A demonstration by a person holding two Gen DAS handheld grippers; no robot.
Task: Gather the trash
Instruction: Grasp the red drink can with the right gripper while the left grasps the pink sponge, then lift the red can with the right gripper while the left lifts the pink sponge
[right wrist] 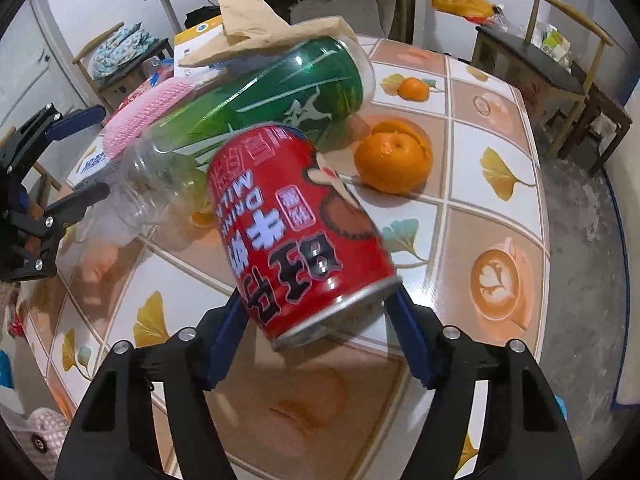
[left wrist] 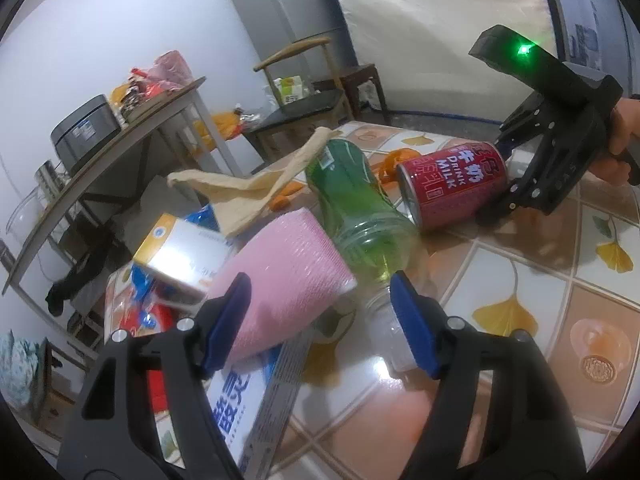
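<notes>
A red milk can (right wrist: 296,220) sits tilted between the blue pads of my right gripper (right wrist: 318,300), which grips its base rim. In the left wrist view that can (left wrist: 452,184) lies at the right gripper (left wrist: 508,172), a hand (left wrist: 620,140) behind it. A green plastic bottle (left wrist: 352,200) lies on its side on the tiled table (left wrist: 520,280), clear neck toward my left gripper (left wrist: 318,284). Its jaws are apart: the bottle's neck is by the right pad, a pink roll (left wrist: 288,272) by the left. The right wrist view shows bottle (right wrist: 280,88), roll (right wrist: 148,116), left gripper (right wrist: 102,151).
A beige crumpled bag (left wrist: 240,188) lies across the bottle's far end. Cartons (left wrist: 188,256) and a blue-and-white box (left wrist: 240,412) crowd the table's left side. Two oranges (right wrist: 394,160) sit behind the can. Chairs (right wrist: 540,60) and a cluttered shelf (left wrist: 120,152) surround the table.
</notes>
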